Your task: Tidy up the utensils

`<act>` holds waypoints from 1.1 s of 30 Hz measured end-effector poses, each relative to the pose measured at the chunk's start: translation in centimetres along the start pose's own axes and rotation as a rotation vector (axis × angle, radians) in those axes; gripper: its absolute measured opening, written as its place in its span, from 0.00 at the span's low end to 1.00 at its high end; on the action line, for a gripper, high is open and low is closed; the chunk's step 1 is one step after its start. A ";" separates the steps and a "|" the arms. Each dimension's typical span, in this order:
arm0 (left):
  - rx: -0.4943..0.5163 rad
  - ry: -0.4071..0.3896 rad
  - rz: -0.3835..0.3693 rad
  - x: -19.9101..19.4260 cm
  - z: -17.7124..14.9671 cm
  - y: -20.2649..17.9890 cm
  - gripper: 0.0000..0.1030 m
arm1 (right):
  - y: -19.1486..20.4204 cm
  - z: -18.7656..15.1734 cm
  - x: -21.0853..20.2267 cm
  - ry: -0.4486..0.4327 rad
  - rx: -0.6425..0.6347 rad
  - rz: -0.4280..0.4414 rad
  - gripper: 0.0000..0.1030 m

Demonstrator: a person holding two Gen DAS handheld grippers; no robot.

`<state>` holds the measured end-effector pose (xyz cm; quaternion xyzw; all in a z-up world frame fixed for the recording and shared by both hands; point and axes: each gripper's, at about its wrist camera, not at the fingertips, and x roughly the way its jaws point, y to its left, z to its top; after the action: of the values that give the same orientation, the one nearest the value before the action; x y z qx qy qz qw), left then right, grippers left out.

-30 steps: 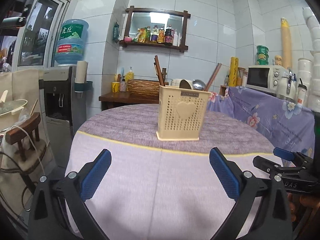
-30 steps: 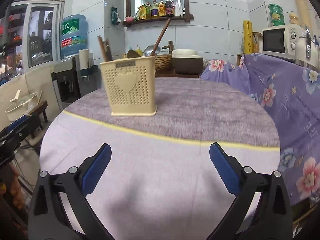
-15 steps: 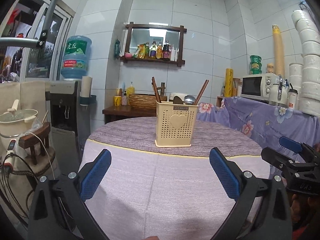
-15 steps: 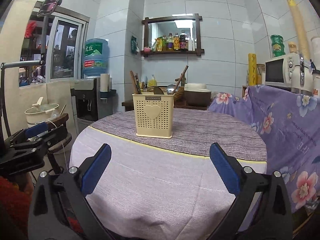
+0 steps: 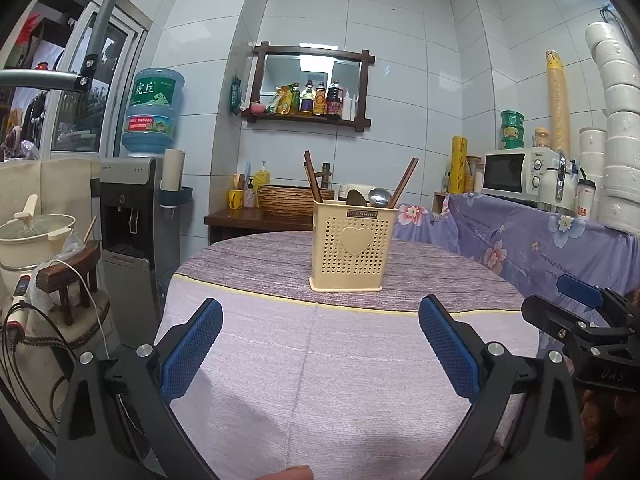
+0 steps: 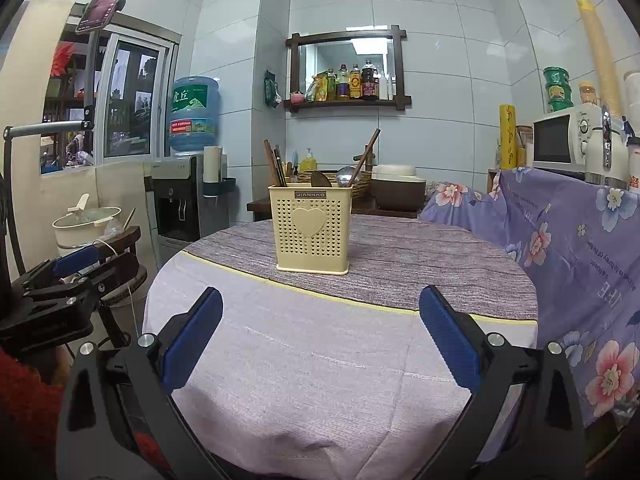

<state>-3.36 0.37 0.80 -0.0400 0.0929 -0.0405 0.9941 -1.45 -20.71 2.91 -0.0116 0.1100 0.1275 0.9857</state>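
**Fingers spread wide, both empty, short of the caddy**

The left gripper (image 5: 320, 344) and right gripper (image 6: 320, 334) hold nothing. The cream utensil caddy (image 5: 347, 246) stands mid-frame on the counter (image 5: 360, 360), chopsticks (image 5: 403, 178) leaning out. A clumsy reach might tip it. Only the right view shows the phone (image 6: 105, 2), upper left.
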 end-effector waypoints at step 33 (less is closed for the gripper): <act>-0.005 0.013 -0.027 0.3 -0.2 -0.4 0.95 | 0.2 0.0 0.2 0.012 0.001 0.003 0.94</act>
<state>-3.16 -0.07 0.61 -0.0437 0.0989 -0.0541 0.9927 -1.30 -20.43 2.86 -0.0116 0.1160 0.1288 0.9848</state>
